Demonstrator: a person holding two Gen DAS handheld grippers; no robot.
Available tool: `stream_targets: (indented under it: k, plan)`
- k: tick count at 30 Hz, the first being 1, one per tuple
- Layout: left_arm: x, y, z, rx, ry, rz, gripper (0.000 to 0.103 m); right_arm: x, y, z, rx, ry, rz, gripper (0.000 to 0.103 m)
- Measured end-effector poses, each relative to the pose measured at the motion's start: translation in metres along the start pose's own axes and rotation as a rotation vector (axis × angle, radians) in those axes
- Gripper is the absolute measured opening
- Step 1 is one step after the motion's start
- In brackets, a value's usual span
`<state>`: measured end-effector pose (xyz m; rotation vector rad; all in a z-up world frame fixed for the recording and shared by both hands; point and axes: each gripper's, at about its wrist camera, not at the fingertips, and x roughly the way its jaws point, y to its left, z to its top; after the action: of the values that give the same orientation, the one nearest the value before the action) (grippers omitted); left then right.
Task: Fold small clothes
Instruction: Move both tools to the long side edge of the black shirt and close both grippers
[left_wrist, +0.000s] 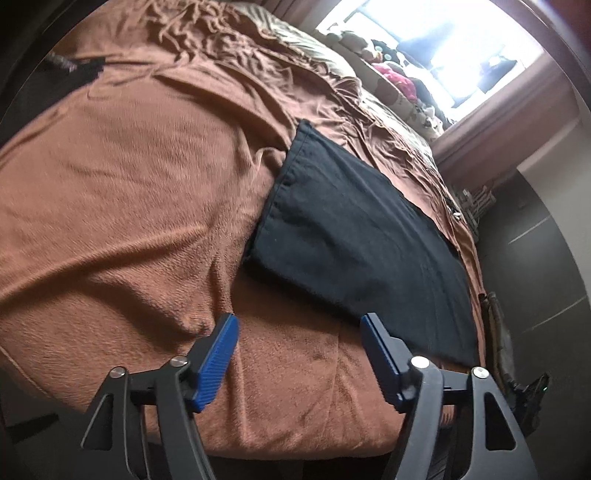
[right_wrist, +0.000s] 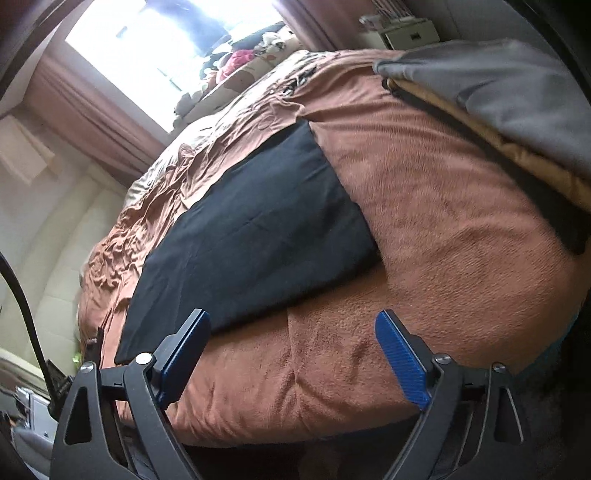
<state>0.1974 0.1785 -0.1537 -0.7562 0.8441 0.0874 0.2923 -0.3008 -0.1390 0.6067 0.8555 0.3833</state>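
A brown fleece blanket (left_wrist: 129, 206) covers the bed. At one o'clock in the left wrist view, a bright window (left_wrist: 436, 48) glares above a row of soft toys (left_wrist: 391, 77). At two o'clock in the right wrist view lies a grey cushion (right_wrist: 509, 96); reddish curtains (right_wrist: 92, 122) hang at ten o'clock.

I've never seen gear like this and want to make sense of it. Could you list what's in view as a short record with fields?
Setting: a bed under a rust-brown blanket
Garment: black cloth lying flat on the blanket near the bed's edge
Left hand-held gripper: open, nothing between its blue pads, above the blanket near the cloth's edge
Right hand-held gripper: open, empty, near the cloth's near corner
Other clothes: grey and tan fabric pile at the side
Background: bright window with curtains
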Motion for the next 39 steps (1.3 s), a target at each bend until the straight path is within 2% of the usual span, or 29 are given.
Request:
stream_targets:
  k: [5, 10, 13, 18, 21, 24, 26, 29, 31, 33, 39]
  plan:
    - [0.013, 0.0, 0.004, -0.031, 0.009, 0.0, 0.058, 0.014, -0.003, 0.007, 0.045, 0.006, 0.016, 0.09]
    - [0.03, 0.002, 0.011, -0.078, 0.016, 0.005, 0.053, 0.031, -0.004, 0.011, 0.073, 0.034, 0.019, 0.067]
    - [0.039, 0.005, 0.016, -0.111, 0.019, 0.014, 0.051, 0.039, -0.009, 0.013, 0.108, 0.043, 0.021, 0.063]
    - [0.053, 0.012, 0.023, -0.165, 0.016, 0.036, 0.051, 0.048, -0.015, 0.016, 0.15, 0.045, 0.011, 0.062]
    - [0.057, 0.013, 0.025, -0.182, 0.002, 0.053, 0.048, 0.054, -0.02, 0.018, 0.194, 0.042, 0.004, 0.053]
    - [0.061, 0.012, 0.027, -0.189, -0.01, 0.093, 0.033, 0.055, -0.023, 0.02, 0.216, 0.029, 0.008, 0.05]
    - [0.061, 0.015, 0.027, -0.206, -0.013, 0.102, 0.019, 0.057, -0.024, 0.021, 0.226, 0.023, 0.01, 0.049]
    - [0.059, 0.019, 0.027, -0.223, -0.029, 0.099, 0.007, 0.06, -0.027, 0.023, 0.247, 0.014, 0.012, 0.043]
    - [0.054, 0.018, 0.027, -0.218, -0.052, 0.088, 0.006, 0.061, -0.031, 0.024, 0.266, 0.01, 0.01, 0.031]
    - [0.051, 0.017, 0.026, -0.219, -0.061, 0.078, 0.006, 0.06, -0.034, 0.024, 0.282, 0.007, 0.018, 0.025]
    - [0.058, 0.021, 0.025, -0.26, -0.013, 0.068, 0.008, 0.058, -0.04, 0.014, 0.317, 0.022, 0.076, 0.026]
